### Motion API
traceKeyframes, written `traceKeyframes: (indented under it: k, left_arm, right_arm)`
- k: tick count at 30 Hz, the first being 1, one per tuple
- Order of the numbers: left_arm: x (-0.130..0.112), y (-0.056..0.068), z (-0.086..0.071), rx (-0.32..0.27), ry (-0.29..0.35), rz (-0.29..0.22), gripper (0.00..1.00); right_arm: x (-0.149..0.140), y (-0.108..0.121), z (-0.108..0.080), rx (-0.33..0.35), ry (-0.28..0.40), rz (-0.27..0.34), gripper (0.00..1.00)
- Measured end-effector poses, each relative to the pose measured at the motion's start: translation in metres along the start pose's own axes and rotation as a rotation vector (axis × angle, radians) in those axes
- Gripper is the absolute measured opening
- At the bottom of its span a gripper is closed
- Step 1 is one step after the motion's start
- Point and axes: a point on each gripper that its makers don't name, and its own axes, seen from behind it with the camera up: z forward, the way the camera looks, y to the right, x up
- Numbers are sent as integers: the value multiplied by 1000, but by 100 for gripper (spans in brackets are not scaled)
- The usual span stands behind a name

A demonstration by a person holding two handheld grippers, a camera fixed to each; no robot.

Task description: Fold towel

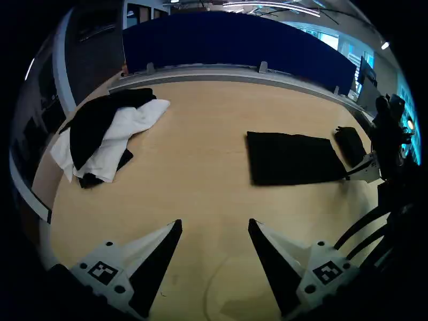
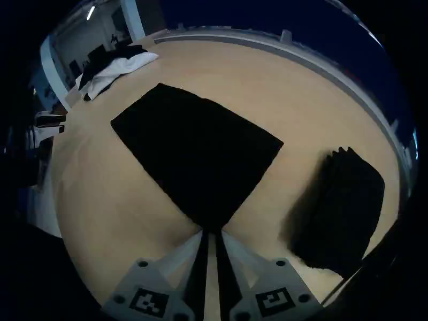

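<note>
Black towel (image 2: 198, 155) flat on table (image 2: 107, 187); right gripper (image 2: 212, 233) fingers nearly pressed together at its near corner, left gripper (image 1: 214, 221) fingers spread apart: if little cloth is caught, the corner could be dropped when lifted.

Left hand-held gripper (image 1: 214, 221) and right hand-held gripper (image 2: 213, 232) have white bodies, black tapered fingers (image 1: 160, 261) (square markers (image 1: 102, 272), small screws (image 1: 108, 244)).
</note>
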Motion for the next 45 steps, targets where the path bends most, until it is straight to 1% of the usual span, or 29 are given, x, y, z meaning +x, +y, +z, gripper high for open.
traceKeyframes:
  k: [8,14,17,20,26,33,36,41,45]
  left_arm:
    - [1,1,1,-2,-1,0,92]
    - [2,0,0,-5,-1,-1,92]
    - [3,0,-1,-7,1,-3,92]
    - [3,-2,-2,-9,4,-8,92]
    - [3,-6,-4,-7,15,-28,92]
    - [0,-9,-8,-8,22,-59,92]
    - [-1,-8,-9,-13,23,-68,92]
    - [-2,-6,-12,-23,28,-72,92]
    - [-2,-7,-13,-26,32,-75,92]
  right_arm:
    - [5,1,-4,-9,13,2,7]
    - [18,2,-12,-22,27,-2,7]
    - [29,1,-18,-25,35,-11,7]
    - [43,-2,-24,-26,45,-29,7]
    - [76,-9,-31,-24,65,-82,7]
    - [120,-24,-35,-14,102,-144,6]
    - [132,-32,-33,-8,110,-163,7]
    - [141,-41,-29,0,108,-182,6]
    - [150,-49,-25,7,107,-202,6]
